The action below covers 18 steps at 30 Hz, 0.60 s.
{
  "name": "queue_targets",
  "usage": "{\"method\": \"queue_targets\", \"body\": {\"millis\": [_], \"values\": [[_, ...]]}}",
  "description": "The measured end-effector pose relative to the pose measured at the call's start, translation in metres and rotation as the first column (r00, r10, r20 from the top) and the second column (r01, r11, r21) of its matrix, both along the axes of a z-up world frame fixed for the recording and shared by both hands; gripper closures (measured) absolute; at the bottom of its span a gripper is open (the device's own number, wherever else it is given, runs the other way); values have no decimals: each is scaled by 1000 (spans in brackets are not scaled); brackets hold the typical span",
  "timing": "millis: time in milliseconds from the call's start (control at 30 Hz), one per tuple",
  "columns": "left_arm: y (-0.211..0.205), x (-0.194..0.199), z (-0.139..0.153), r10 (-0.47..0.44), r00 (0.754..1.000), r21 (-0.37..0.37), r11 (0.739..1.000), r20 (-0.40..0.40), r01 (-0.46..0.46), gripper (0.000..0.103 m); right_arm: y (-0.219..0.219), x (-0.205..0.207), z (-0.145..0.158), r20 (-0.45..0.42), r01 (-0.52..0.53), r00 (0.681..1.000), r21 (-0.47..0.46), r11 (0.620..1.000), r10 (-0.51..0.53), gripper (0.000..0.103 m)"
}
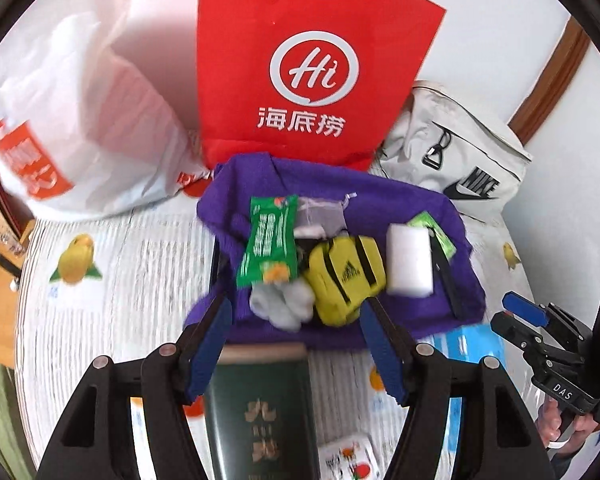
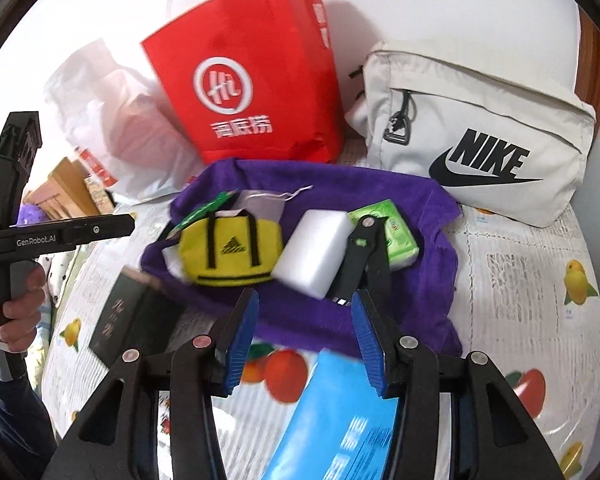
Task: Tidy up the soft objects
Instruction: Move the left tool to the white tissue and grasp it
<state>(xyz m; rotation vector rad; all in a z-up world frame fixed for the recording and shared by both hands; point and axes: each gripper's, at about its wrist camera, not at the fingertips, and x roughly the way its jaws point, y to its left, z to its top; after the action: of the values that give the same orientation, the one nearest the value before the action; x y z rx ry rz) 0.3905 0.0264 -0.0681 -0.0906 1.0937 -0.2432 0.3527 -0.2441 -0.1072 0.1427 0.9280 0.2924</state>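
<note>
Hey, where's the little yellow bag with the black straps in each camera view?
Left wrist view: the yellow bag lies just right of centre on the purple cloth, left of the white sponge.
Right wrist view: the yellow bag sits left of centre.
Shared landmark: the red paper bag standing behind the cloth.

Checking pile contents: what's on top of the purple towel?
On the purple towel: yellow mini duffel, white sponge, green tissue pack, green sachet, grey pouch, black folding tool. Items beneath these are hidden.
</note>
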Motion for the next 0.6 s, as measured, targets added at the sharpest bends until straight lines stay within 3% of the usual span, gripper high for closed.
{"method": "queue_targets", "body": {"millis": [200,600], "values": [[7,-44,-2,-10,1000,-12,1000,4,10,38,13,-35,6,5,-29,1000,-2,1000,29,55],[7,-123,-34,-58,998,-13,998,-33,58,38,27,-101,-2,-13,-43,999,26,999,43,55]]}}
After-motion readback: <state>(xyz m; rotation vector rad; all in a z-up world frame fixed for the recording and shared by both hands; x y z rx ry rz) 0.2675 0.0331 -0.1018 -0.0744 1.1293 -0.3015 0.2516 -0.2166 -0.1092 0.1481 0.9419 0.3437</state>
